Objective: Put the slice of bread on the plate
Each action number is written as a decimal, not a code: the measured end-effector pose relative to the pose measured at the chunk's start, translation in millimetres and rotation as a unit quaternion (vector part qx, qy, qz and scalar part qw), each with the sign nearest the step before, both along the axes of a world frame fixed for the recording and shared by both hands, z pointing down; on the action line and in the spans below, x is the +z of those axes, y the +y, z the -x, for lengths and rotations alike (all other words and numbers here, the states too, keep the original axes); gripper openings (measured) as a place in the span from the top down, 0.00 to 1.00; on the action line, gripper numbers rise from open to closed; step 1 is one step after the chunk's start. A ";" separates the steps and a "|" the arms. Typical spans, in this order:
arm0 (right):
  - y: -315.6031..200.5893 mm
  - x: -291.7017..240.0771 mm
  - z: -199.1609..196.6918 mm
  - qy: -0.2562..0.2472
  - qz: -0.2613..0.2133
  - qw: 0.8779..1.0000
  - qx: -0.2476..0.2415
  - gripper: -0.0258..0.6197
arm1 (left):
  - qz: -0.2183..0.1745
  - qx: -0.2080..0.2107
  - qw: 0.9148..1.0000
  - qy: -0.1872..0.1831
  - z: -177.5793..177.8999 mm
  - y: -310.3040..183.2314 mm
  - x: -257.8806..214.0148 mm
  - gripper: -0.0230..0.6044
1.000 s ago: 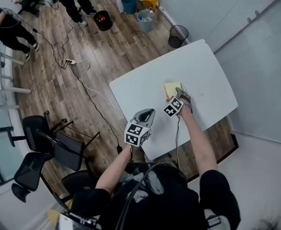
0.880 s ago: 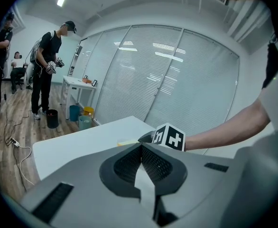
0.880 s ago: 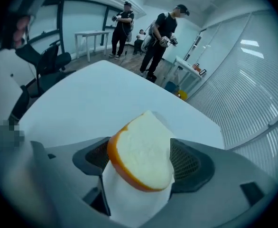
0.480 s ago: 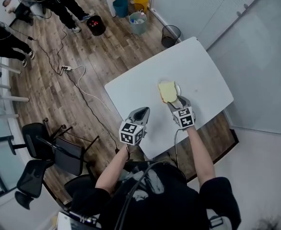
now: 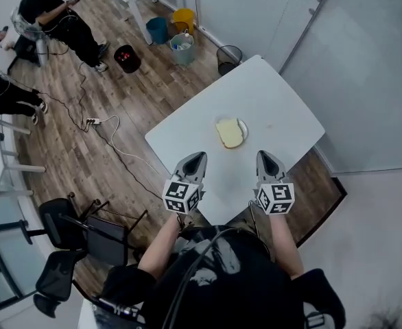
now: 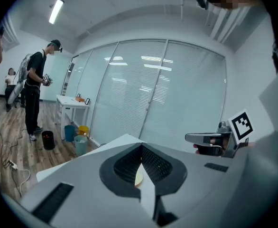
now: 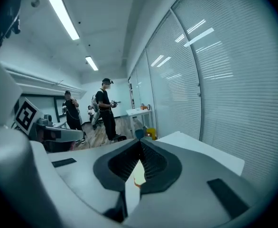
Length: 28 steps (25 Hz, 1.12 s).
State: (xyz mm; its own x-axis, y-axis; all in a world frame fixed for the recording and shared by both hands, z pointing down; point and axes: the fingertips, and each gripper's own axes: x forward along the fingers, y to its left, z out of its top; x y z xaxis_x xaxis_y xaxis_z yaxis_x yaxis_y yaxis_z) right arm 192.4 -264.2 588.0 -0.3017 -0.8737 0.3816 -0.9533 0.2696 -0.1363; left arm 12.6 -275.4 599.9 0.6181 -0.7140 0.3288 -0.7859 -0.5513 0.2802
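The pale yellow slice of bread (image 5: 228,133) lies flat on the small white plate (image 5: 242,125) in the middle of the white table (image 5: 283,108). No gripper touches it. Both grippers hang well above the table's near edge, pointing toward the plate. My left gripper (image 5: 198,155) is to the near left of the bread, shut and empty. On the near right is my right gripper (image 5: 263,154), also shut with nothing in it. In the left gripper view the left gripper (image 6: 141,147) has its jaw tips together. The right gripper (image 7: 140,142) shows the same in its own view.
A wire bin (image 5: 229,59) stands at the table's far corner, with a yellow bucket (image 5: 182,19) and blue bins (image 5: 158,28) beyond. Black chairs (image 5: 84,225) stand on the wood floor at the left, near a cable (image 5: 119,149). People (image 5: 57,19) stand far left. A glass wall (image 5: 365,67) runs on the right.
The right gripper let go of the bread on the plate, shut, and drew back and up. The left gripper also rose. The bread stays on the plate.
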 end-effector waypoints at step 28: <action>62.2 -95.9 3.9 -0.033 -0.096 0.995 0.020 0.95 | -0.118 0.017 0.993 -0.021 -20.5 49.9 -97.1 0.96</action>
State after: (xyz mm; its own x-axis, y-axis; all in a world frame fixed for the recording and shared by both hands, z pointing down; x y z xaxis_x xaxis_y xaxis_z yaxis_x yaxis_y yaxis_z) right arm 188.4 -202.0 492.1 -0.2832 -0.9405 0.1878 -0.9547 0.2580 -0.1481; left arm 33.1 -225.5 502.8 0.6322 -0.7533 0.1810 -0.7742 -0.6236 0.1088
